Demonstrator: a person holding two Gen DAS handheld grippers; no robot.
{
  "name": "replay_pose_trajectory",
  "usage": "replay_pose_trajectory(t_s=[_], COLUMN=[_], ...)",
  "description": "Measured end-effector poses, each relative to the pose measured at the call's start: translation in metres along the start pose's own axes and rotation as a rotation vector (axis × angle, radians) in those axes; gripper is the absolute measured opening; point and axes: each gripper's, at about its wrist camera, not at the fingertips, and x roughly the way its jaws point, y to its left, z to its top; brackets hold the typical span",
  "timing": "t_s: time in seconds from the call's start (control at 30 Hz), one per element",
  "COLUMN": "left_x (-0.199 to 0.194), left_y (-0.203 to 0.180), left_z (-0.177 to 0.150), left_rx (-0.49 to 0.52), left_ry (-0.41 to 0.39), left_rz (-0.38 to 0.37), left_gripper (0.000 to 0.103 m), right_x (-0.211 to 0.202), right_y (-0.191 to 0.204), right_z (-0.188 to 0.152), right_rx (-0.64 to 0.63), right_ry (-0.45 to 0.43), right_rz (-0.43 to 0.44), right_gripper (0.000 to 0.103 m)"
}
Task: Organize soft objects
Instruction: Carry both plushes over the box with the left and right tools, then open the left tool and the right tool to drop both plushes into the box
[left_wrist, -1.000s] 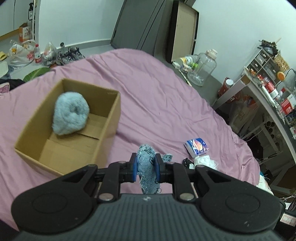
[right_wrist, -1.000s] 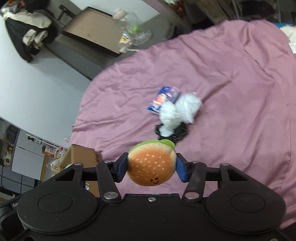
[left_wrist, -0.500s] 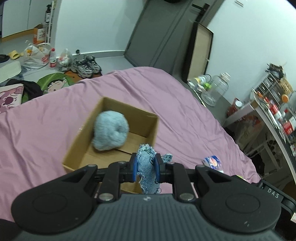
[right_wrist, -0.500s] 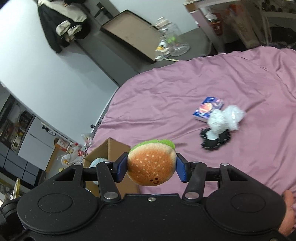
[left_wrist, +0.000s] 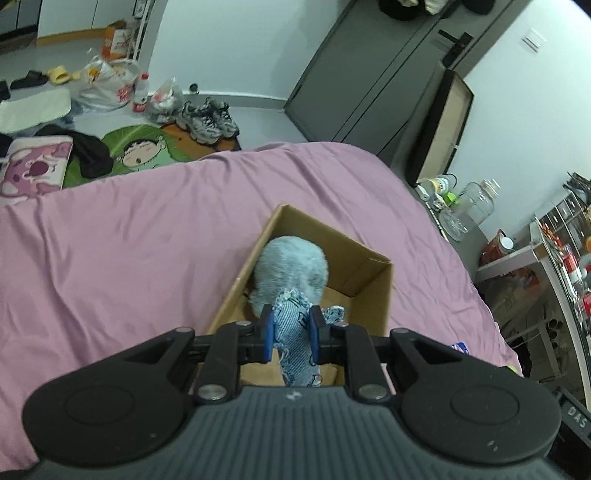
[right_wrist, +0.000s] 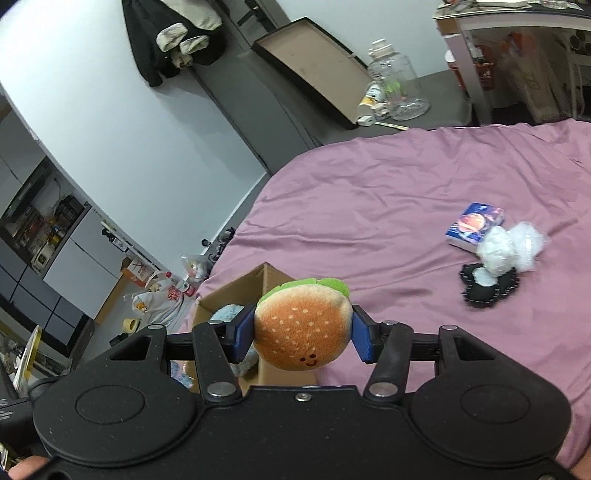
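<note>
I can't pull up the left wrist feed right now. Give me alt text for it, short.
The left gripper is shut on a frayed denim fabric piece, held just above the near end of an open cardboard box on a pink bedspread. A fluffy pale blue plush already lies inside the box. Beyond the bed, shoes and bags clutter the floor.

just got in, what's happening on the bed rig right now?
A person is sorting soft items into a cardboard box on the pink bedspread. The left gripper is shut on a denim fabric piece, right above the box, where a fluffy blue plush already sits. The right gripper holds a burger plush beside the box. A tissue pack, white wad and black item remain on the bed.
</note>
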Motion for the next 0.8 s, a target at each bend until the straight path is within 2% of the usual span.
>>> replay_pose_trajectory(t_s=[0.5,0.8], left_x=[0.049,0.064], left_y=[0.021,0.022], left_z=[0.009,0.012], left_rx=[-0.043,-0.053], left_ry=[0.071,0.094], left_rz=[-0.002,0.015], left_gripper=[0.018,0.018], right_x=[0.044,0.077], right_y=[0.042,0.062], right_z=[-0.003,-0.003], right_rx=[-0.058,-0.096], right_ry=[-0.011,0.009], right_rz=[0.065,0.052], right_gripper=[0.053,0.053])
